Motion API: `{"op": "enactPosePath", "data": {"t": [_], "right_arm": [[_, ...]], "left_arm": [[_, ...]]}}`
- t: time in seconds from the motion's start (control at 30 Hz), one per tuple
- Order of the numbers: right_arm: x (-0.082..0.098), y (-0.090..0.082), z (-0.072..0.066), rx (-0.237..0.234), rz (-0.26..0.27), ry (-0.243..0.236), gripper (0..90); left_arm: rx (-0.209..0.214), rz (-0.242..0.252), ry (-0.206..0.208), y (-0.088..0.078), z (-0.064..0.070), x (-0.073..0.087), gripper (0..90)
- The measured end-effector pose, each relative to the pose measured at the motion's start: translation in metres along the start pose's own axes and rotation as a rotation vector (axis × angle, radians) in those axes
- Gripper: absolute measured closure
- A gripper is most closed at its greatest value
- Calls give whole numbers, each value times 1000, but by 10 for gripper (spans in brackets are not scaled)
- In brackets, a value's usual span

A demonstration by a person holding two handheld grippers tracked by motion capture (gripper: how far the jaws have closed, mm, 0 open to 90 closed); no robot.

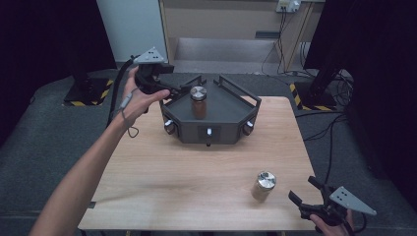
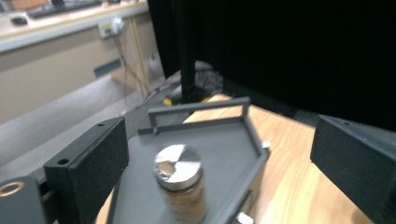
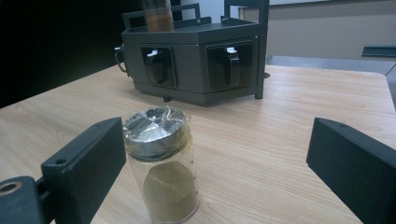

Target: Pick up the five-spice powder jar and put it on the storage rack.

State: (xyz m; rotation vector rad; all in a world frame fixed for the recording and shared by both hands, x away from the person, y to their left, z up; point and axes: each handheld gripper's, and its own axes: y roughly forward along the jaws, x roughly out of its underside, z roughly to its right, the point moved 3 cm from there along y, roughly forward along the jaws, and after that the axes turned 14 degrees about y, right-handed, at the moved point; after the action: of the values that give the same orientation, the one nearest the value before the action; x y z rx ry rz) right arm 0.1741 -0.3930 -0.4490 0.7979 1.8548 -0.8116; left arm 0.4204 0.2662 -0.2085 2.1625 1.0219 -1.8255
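Note:
A dark grey six-sided stand (image 1: 223,115) sits at the back middle of the wooden table (image 1: 162,177). A spice jar (image 1: 198,101) with a metal lid stands upright on top of it. My left gripper (image 1: 183,88) is at the stand's left rear corner, open, pointing at that jar (image 2: 180,183), which stands ahead of the wide jaws untouched. A second jar (image 1: 264,185) of brown powder stands on the table front right. My right gripper (image 1: 305,190) is open just right of it; this jar (image 3: 162,170) stands close to the left jaw, apart from it.
The stand (image 3: 196,51) has knobs (image 3: 156,65) with white marks on its front faces and raised rails (image 2: 198,108) along its top edges. Black curtains flank the table. Cables (image 1: 324,132) lie on the floor at the right, and a cabinet (image 1: 221,29) stands behind.

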Motion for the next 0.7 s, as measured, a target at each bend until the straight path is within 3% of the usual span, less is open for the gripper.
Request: {"op": "enactPosePath", "data": {"t": [0.37,0.6,0.7], "right_arm": [[-1,1,-1,0,-5,-7,53],[-1,2,-1,1,-7,-9,53],[-1,2,-1,1,-6,-8,54]], "left_arm": [[-1,73,9,-49,24,28,34],[-2,94,3,-71,39,44,33],[-13,80,15,-77,47,49,33]]}}
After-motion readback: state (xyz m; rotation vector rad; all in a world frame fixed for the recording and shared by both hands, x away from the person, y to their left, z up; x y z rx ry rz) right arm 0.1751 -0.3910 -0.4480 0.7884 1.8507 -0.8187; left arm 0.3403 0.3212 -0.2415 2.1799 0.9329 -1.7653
